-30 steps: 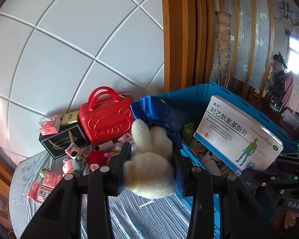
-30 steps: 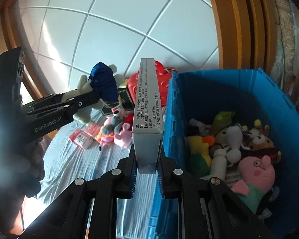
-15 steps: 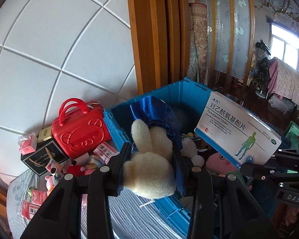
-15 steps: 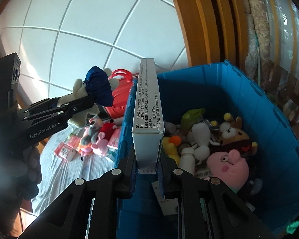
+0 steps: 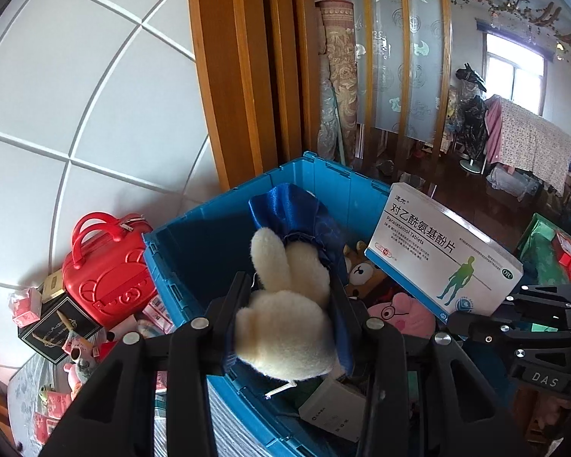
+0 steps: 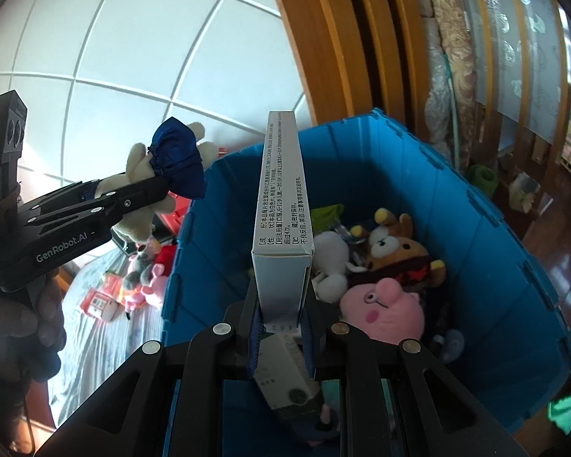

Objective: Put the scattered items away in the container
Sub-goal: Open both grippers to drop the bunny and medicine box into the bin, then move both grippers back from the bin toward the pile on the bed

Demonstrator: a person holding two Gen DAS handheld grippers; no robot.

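My left gripper (image 5: 289, 297) is shut on a cream plush toy (image 5: 285, 327) in a blue satin dress and holds it above the near left corner of the blue crate (image 5: 194, 243). It also shows in the right wrist view (image 6: 148, 190). My right gripper (image 6: 281, 304) is shut on a white paracetamol box (image 6: 281, 205), held upright over the inside of the crate (image 6: 487, 251). The box also shows in the left wrist view (image 5: 441, 259). Several plush toys lie in the crate, among them a pink pig (image 6: 384, 308).
A red handbag (image 5: 102, 270), a black box (image 5: 57, 327) and several small pink toys and packets (image 6: 137, 282) lie on the patterned cloth left of the crate. A tiled wall and a wooden door frame (image 5: 240, 76) stand behind.
Both grippers have moved right, from over the cloth to over the crate, each still holding its item.
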